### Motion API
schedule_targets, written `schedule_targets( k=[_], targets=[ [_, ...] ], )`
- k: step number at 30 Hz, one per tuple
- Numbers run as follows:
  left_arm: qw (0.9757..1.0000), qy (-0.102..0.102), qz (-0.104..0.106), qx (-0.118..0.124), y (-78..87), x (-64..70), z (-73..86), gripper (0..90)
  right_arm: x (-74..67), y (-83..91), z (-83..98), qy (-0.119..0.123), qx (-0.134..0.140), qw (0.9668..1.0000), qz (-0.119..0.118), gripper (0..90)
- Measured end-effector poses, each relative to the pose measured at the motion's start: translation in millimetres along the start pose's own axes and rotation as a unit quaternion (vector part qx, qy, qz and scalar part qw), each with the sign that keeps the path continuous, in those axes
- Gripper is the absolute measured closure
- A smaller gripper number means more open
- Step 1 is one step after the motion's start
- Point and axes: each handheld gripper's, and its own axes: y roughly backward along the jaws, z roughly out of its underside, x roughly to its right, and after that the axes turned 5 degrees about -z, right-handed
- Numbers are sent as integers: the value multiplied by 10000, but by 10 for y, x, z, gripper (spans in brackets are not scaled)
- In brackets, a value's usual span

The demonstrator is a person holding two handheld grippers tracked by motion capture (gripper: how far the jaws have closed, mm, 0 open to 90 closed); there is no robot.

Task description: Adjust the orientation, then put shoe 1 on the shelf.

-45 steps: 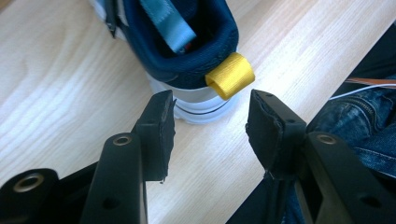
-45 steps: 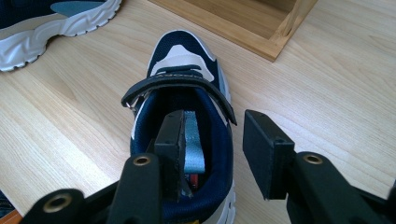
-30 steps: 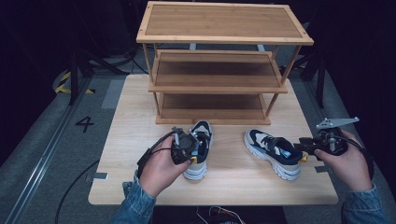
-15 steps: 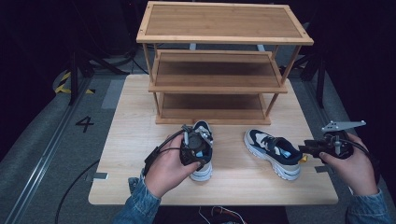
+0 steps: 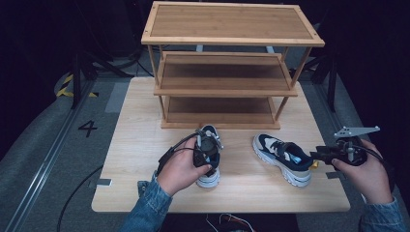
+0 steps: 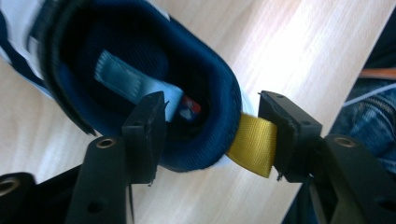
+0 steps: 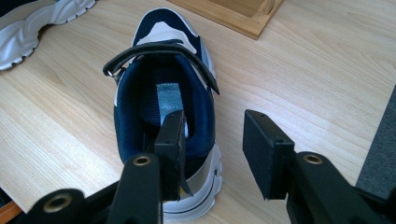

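Note:
Two navy, white and grey sneakers stand on the wooden table (image 5: 140, 145). My left gripper (image 5: 208, 145) points down over the heel of the left shoe (image 5: 211, 180). In the left gripper view one jaw of my left gripper (image 6: 215, 107) is inside the navy heel collar (image 6: 219, 93) and the other is beside the yellow pull loop (image 6: 254, 140). These jaws have just been opening and stand open. My right gripper (image 5: 321, 154) is at the heel of the right shoe (image 5: 280, 152). My right gripper (image 7: 212, 122) is open, one jaw inside the shoe (image 7: 163, 88), the other outside with a gap.
A three-tier wooden shoe rack (image 5: 227, 87) stands at the back of the table, its base (image 7: 233, 14) just beyond the right shoe's toe. The left shoe's sole (image 7: 28, 23) lies at the far left of the right gripper view. Dark floor surrounds the table.
My left hand and gripper have shifted slightly to the right over the left shoe's heel. The right hand and both shoes have stayed about where they were.

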Motion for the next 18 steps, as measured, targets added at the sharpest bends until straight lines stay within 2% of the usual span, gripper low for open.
schedule_targets(
  k=[2, 5, 7, 10, 11, 12, 13, 14, 17, 18],
  targets=[
    [9999, 38, 70, -63, -50, -11, -3, 429, -1, -4, -4, 10, -6, 10000, 1, 603],
    [9999, 1, 83, -69, -81, -21, 1, 464, -8, -1, -13, 31, -1, 10000, -1, 602],
    [10000, -46, 7, -79, -70, -24, 5, 511, -7, 3, -11, 22, -9, 10000, 6, 602],
    [10000, -23, 45, -61, -67, -25, 9, 547, 2, -7, -10, 50, -8, 10000, 0, 603],
    [9999, 36, 156, -11, -68, -39, 4, 568, -1, -13, -12, 81, -26, 10000, 32, 604],
    [9999, 36, 156, -11, -68, -39, 4, 590, -5, -18, -14, 91, -41, 9999, 41, 604],
    [9994, -34, 319, 92, -70, -44, -1, 625, -5, -22, -16, 110, -42, 9999, 40, 604],
    [9992, -59, 373, 154, -67, -41, -2, 664, -8, -24, -18, 115, -35, 9999, 31, 605],
    [9991, -299, 236, 197, -47, -8, -19, 703, -9, -30, -19, 126, -35, 9999, 25, 605],
    [9991, -299, 236, 197, -47, -8, -19, 704, -6, -28, -18, 125, -28, 9999, 29, 605]
  ],
)
